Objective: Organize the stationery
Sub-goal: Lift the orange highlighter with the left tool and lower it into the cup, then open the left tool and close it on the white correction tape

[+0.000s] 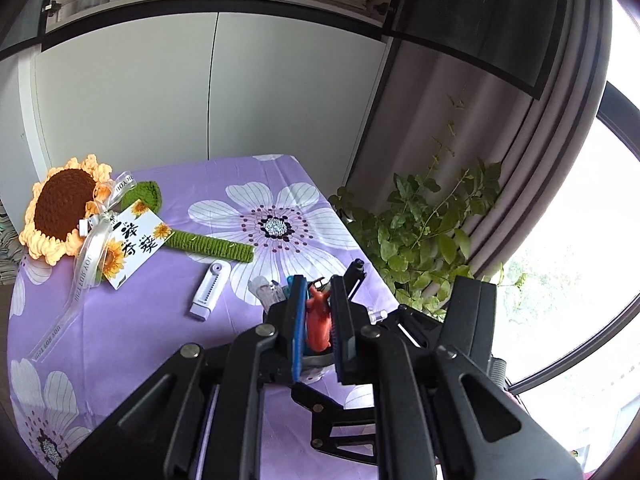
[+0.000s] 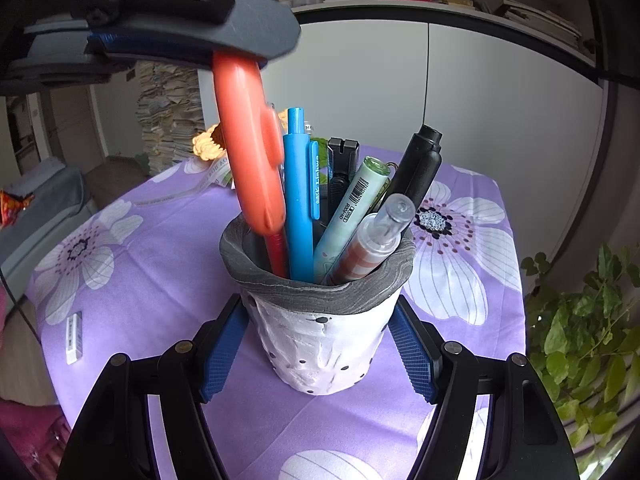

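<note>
A white speckled pen cup (image 2: 320,344) with a grey rim stands on the purple flowered cloth. My right gripper (image 2: 320,344) is shut on it, one blue pad on each side. In the cup are a blue pen (image 2: 298,200), a green highlighter (image 2: 352,208), a black marker (image 2: 420,164) and a clear-capped pen (image 2: 376,240). My left gripper (image 1: 318,284) is shut on an orange plastic tool (image 1: 318,320). In the right wrist view the left gripper (image 2: 192,48) hangs above the cup, and the orange tool (image 2: 248,152) slants down with its red lower end inside the rim.
A white-and-lilac flat stationery piece (image 1: 210,290) lies loose on the cloth, seen also as (image 2: 74,336). A crochet sunflower (image 1: 60,208) with a card (image 1: 136,240) lies at the far left. A leafy plant (image 1: 420,232) stands past the table's right edge; cabinets stand behind.
</note>
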Available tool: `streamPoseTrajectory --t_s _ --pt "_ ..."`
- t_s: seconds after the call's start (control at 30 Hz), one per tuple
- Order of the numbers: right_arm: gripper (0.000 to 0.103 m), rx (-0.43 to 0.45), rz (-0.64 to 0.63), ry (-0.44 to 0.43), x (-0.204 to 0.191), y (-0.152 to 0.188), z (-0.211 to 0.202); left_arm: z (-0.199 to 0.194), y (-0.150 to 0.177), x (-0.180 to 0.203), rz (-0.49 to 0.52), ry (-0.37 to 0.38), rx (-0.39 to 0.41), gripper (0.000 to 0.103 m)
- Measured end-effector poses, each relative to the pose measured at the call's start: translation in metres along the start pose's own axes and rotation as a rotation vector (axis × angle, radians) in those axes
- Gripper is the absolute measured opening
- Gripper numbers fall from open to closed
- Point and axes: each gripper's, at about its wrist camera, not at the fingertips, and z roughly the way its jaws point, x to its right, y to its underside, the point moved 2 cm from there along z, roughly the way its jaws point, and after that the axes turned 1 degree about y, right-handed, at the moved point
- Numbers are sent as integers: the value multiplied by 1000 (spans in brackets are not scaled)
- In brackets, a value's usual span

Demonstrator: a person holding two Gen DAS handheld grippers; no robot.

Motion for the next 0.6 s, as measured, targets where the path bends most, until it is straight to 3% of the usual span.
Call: streamPoseTrajectory --t_s 0.37,0.53,0.6 --pt "73 -1 -3 4 0 -1 0 7 5 -6 9 -35 -16 10" --pt "73 -3 -5 7 -1 -2 0 6 8 -11 -13 -11 -39 9" --pt "73 -5 -10 14 -2 -1 1 2 10 -14 -20 -16 -41 13"
